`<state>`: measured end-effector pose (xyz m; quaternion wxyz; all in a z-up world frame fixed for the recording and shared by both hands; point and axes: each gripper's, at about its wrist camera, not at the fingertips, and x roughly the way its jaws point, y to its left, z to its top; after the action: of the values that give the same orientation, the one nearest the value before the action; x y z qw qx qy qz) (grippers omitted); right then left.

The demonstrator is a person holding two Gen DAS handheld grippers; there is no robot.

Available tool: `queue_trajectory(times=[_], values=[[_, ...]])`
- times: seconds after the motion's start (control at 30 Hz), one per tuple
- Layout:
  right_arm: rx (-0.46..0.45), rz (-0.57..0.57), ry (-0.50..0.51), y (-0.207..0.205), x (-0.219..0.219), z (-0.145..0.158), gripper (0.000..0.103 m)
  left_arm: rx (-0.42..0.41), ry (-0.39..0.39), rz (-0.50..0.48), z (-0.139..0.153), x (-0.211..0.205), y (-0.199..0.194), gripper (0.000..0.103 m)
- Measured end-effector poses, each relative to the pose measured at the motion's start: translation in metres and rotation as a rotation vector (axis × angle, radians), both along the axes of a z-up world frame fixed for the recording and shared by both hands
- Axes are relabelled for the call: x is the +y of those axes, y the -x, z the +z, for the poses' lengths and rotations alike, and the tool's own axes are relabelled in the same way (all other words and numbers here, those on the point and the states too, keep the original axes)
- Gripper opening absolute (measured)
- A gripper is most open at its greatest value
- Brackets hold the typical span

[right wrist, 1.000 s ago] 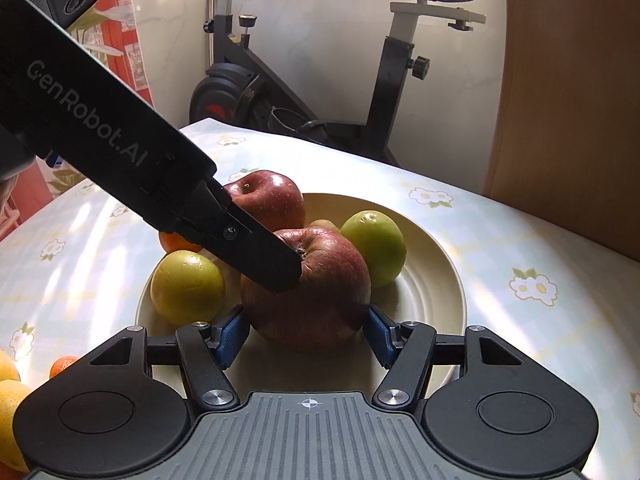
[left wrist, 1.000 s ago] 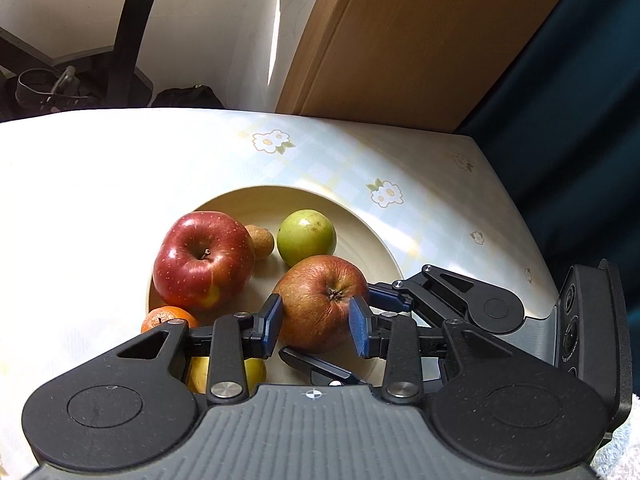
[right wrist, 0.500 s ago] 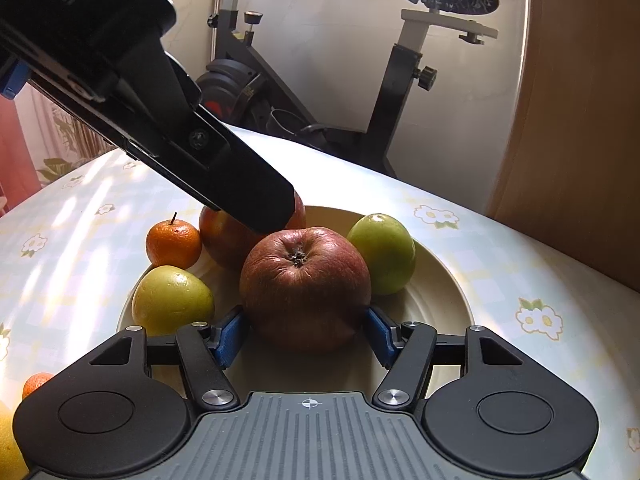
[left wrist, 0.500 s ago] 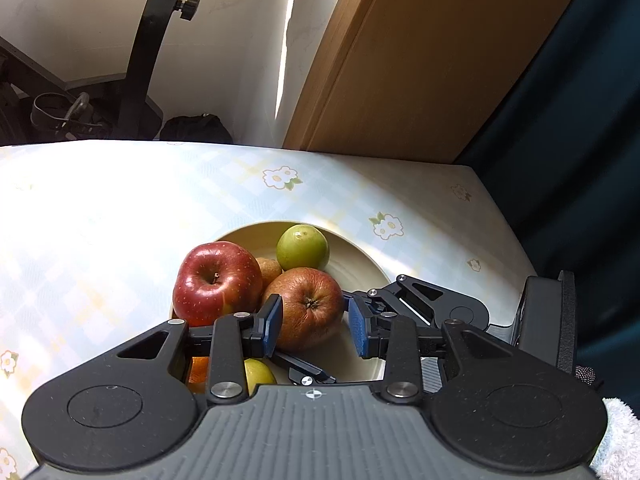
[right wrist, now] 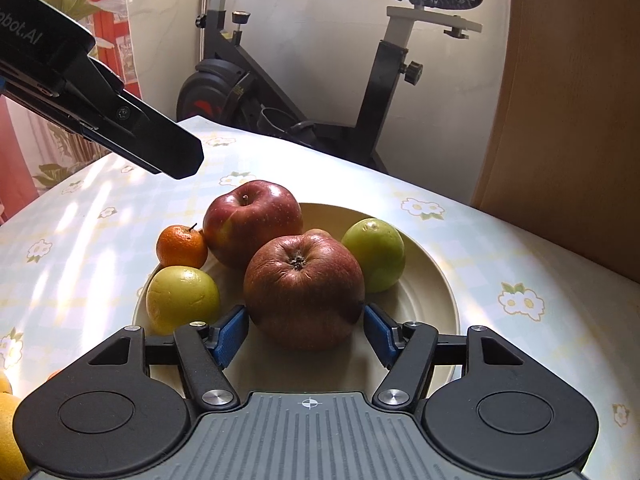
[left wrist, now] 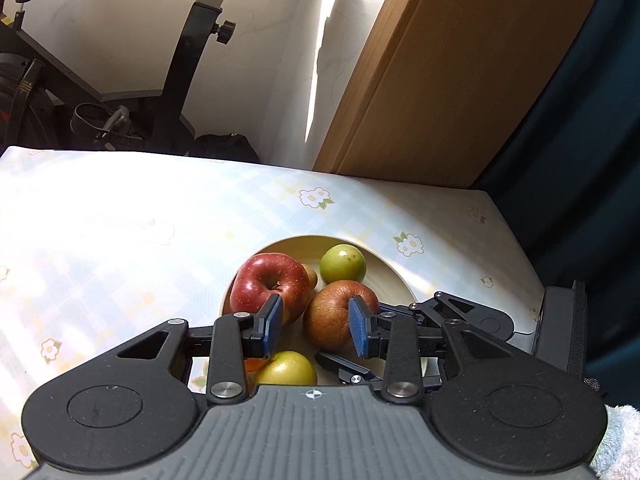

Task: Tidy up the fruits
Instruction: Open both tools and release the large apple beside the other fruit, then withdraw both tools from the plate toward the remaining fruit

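Observation:
A cream plate [right wrist: 436, 280] [left wrist: 384, 264] holds a dull red apple [right wrist: 304, 284] [left wrist: 336, 316], a shiny red apple [right wrist: 252, 220] [left wrist: 268, 280], a green fruit [right wrist: 376, 254] [left wrist: 343, 264], a yellow fruit [right wrist: 182, 298] [left wrist: 286, 368] and a tangerine [right wrist: 182, 246] at its rim. My right gripper [right wrist: 306, 334] is open, its pads on either side of the dull apple with small gaps. My left gripper [left wrist: 316, 330] is open and empty, raised above the plate; its body [right wrist: 120, 128] shows at the upper left of the right wrist view.
The table [right wrist: 80, 240] has a checked cloth with flowers. Orange and yellow fruits [right wrist: 8, 432] lie at its near left edge. An exercise bike [right wrist: 380, 92] and a wooden panel [left wrist: 440, 80] stand behind. A towel [left wrist: 616, 440] lies at the right.
My left gripper has risen and drawn back from the plate, away from the dull apple. My right gripper stays around the dull apple, which rests on the plate.

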<state>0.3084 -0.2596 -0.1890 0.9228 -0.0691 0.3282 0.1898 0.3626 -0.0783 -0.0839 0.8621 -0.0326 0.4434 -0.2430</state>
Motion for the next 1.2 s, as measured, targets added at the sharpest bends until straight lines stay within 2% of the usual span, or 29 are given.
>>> queue_trajectory(times=[0.43,0.7,1.2], values=[[-0.007,-0.050,-0.069,0.044,-0.005,0.017,0.060,-0.025,-0.046,0.055,0.002,0.042,0.027,0.038],[-0.011,-0.037,-0.079,0.074,0.007,0.019,0.060,-0.044,-0.094,0.037,-0.004,0.061,0.050,0.038],[-0.005,-0.029,-0.083,0.103,0.027,0.014,0.057,-0.026,-0.062,0.019,-0.022,0.076,0.073,0.038]])
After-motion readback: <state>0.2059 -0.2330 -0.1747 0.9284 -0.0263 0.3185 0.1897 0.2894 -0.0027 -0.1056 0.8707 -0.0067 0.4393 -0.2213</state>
